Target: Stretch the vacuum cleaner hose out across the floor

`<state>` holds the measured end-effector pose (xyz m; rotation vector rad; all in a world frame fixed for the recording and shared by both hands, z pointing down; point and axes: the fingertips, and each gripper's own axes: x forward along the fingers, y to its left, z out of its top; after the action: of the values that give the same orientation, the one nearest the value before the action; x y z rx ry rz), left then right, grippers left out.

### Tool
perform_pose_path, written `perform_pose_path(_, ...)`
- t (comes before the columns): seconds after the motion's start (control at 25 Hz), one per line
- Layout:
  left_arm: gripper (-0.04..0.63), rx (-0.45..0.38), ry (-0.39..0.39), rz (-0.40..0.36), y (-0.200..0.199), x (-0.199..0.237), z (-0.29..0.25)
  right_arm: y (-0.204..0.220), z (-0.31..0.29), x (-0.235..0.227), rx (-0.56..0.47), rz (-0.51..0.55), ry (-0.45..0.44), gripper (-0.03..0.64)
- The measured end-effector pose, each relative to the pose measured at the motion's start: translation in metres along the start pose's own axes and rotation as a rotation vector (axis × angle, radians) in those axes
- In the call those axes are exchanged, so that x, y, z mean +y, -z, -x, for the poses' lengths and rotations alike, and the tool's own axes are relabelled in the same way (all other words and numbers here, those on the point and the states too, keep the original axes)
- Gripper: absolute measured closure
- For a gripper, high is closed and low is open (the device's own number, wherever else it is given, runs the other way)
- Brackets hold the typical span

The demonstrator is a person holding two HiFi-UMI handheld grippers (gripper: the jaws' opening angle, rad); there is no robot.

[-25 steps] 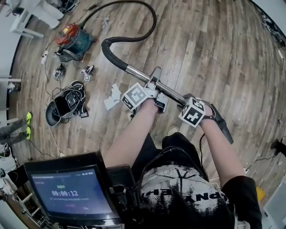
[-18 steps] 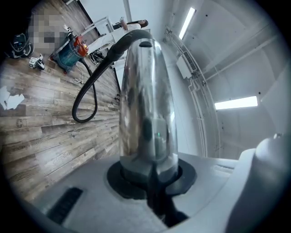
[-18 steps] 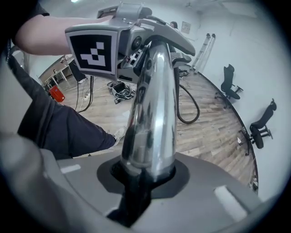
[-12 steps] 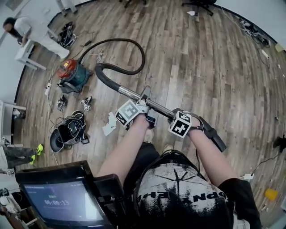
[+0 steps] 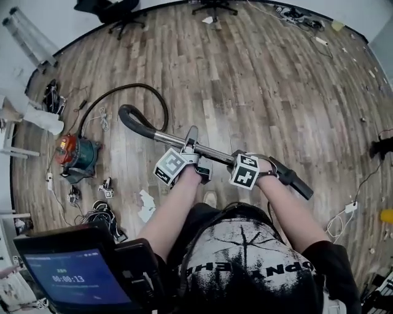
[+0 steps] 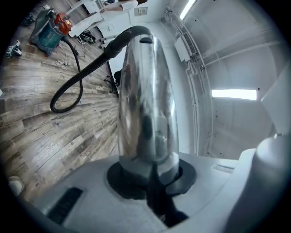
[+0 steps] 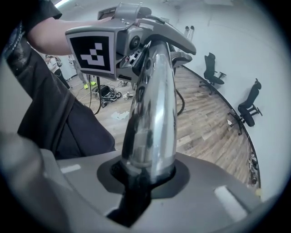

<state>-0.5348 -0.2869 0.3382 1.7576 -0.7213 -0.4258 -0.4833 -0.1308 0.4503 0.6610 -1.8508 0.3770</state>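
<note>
Left gripper [image 6: 150, 177]: clamped on the metal wand [image 6: 145, 100], which sits in the dark notch between the jaws.
Right gripper [image 7: 145, 177]: jaws have just been closing and are now tight on the same wand, further toward its black end piece [image 5: 293, 181].
Wand: held off the floor [image 5: 258, 80] and slanted across the person's front. The bent black handle is at its left end and the end piece at its right.
Hose [image 5: 156, 98]: runs from the bent handle in one curved loop on the boards, then back to the vacuum cleaner [image 5: 77, 153]. It is curled, not laid straight.
Vacuum cleaner: red and teal body, near the floor's left edge, well apart from the wand.
Clutter, left side: a white scrap [image 5: 146, 205], small devices [image 5: 105, 187] and a dark heap of cables [image 5: 101, 214] lie between the vacuum cleaner and the person, all short of the wand.
Far edge: office chairs [image 5: 116, 9].
Right edge: a white cable [image 5: 341, 218] on the boards.
Near left corner: a screen [image 5: 80, 276] close to the camera.
Arms: both forearms are bare and reach forward side by side, close together. The left forearm [image 5: 175, 208] is behind its marker cube. The right forearm [image 5: 285, 208] angles in from the right, and its cube is on the near side of the wand.
Left gripper attitude: rolled on its side, with boards on one side of its view and ceiling lights on the other.
</note>
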Motion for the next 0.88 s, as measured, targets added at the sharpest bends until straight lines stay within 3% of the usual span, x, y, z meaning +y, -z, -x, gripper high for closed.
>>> perform_pose_path(0.2, 0.545, 0.088, 0.015, 0.006, 0.009, -0.005, -0.074, 0.016, 0.004, -0.057, 0.017, -0.093, 0.028, 0.535)
perform_pose_path(0.48, 0.543, 0.127, 0.019, 0.005, 0.042, -0.015, -0.139, 0.058, 0.012, -0.107, 0.017, -0.137, 0.037, 0.535)
perform_pose_path(0.88, 0.543, 0.019, -0.057, 0.006, 0.111, -0.051, -0.244, 0.157, 0.053, -0.208, -0.008, -0.031, -0.045, 0.535)
